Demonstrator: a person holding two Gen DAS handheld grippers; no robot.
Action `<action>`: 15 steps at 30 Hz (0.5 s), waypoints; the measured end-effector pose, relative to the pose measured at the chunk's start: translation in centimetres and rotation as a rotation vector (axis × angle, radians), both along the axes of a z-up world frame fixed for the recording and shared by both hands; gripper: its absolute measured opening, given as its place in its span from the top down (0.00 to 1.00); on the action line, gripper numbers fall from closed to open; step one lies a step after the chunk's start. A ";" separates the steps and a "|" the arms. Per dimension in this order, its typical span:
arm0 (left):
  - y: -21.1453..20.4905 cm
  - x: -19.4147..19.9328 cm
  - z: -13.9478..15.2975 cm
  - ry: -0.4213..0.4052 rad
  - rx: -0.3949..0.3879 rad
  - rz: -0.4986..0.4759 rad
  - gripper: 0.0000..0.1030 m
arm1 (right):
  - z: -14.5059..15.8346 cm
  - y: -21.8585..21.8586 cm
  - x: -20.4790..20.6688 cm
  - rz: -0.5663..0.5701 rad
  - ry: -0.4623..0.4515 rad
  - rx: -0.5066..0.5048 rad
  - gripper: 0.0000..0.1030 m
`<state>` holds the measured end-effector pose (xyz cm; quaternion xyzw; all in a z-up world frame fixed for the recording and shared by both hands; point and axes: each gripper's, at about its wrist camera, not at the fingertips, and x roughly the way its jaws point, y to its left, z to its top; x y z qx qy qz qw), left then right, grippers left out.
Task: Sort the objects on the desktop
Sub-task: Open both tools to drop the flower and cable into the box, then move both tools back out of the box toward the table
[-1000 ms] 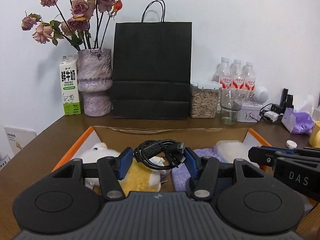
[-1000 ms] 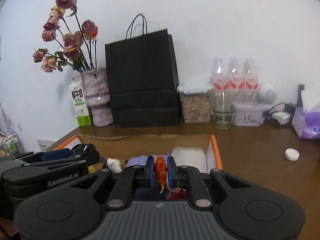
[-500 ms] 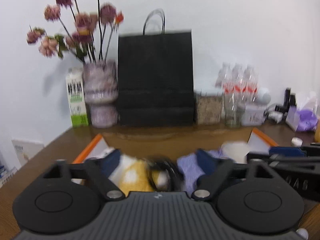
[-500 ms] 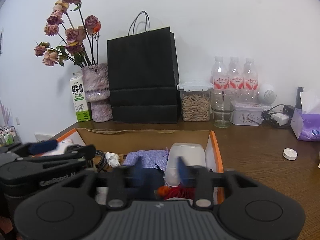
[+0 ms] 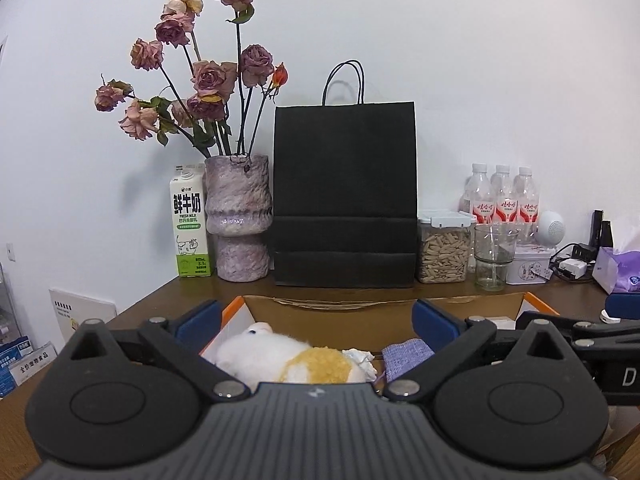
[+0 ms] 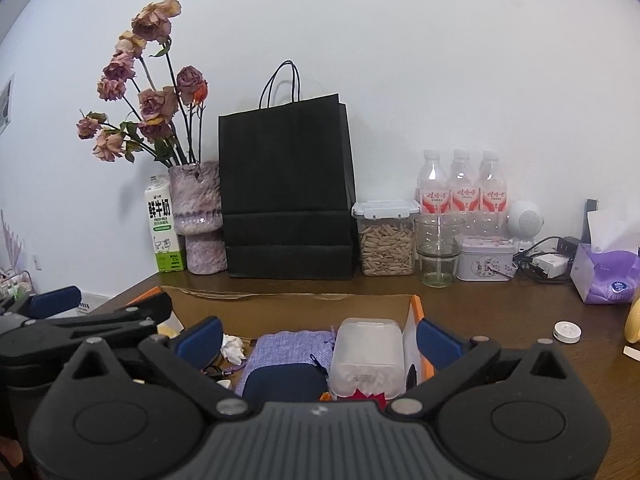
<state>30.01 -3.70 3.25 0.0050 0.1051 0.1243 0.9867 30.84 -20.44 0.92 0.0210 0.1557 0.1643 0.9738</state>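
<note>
Cable and orange toy dropped; left gripper (image 5: 316,316), right gripper (image 6: 318,338) fingers wide, empty

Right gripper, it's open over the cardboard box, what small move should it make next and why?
Probably swing the right gripper right toward the small white round cap on the table. Its jaws have just been opening and nothing is between them, and the cap lies outside the cardboard box, apparently unsorted.

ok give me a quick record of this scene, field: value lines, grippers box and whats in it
left gripper: open, just opened, nothing between the fingers
right gripper: open, just opened, nothing between the fingers
box: cardboard, orange-edged, open top, below both grippers
in box: plush toy, purple pouch, translucent case
outside box: white round cap on desk
</note>
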 end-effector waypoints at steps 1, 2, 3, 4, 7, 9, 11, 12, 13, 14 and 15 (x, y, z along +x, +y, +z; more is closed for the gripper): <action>0.0 -0.1 0.0 0.001 0.000 0.001 0.00 | 0.0 0.0 -0.1 0.000 0.000 -0.001 0.00; 0.1 -0.1 0.0 0.000 0.000 0.001 0.00 | 0.0 0.0 -0.1 0.000 0.000 -0.001 0.00; 0.1 -0.1 0.0 0.000 0.000 0.001 0.00 | 0.0 0.0 -0.1 0.000 0.000 -0.003 0.00; 0.1 -0.1 0.0 0.000 0.000 0.001 0.00 | 0.0 0.1 -0.1 0.000 0.000 -0.004 0.00; 0.0 -0.2 0.0 -0.002 -0.001 0.002 0.00 | -0.1 0.1 -0.2 -0.002 0.000 -0.009 0.00; 0.1 -0.4 0.0 -0.008 -0.004 0.003 0.00 | -0.1 0.1 -0.3 -0.001 -0.002 -0.010 0.00; 0.2 -0.6 0.0 -0.015 -0.007 0.003 0.00 | 0.0 0.2 -0.4 0.001 -0.004 -0.013 0.00; 0.2 -0.8 0.0 -0.019 -0.010 0.003 0.00 | 0.0 0.2 -0.6 0.002 -0.006 -0.014 0.00; 0.2 -1.0 0.0 -0.023 -0.012 0.002 0.00 | 0.0 0.2 -0.7 0.005 -0.008 -0.015 0.00; 0.2 -1.1 0.0 -0.025 -0.014 0.001 0.00 | 0.0 0.3 -0.8 0.008 -0.010 -0.018 0.00; 0.2 -1.2 0.1 -0.027 -0.015 0.002 0.00 | 0.0 0.3 -1.0 0.010 -0.013 -0.021 0.00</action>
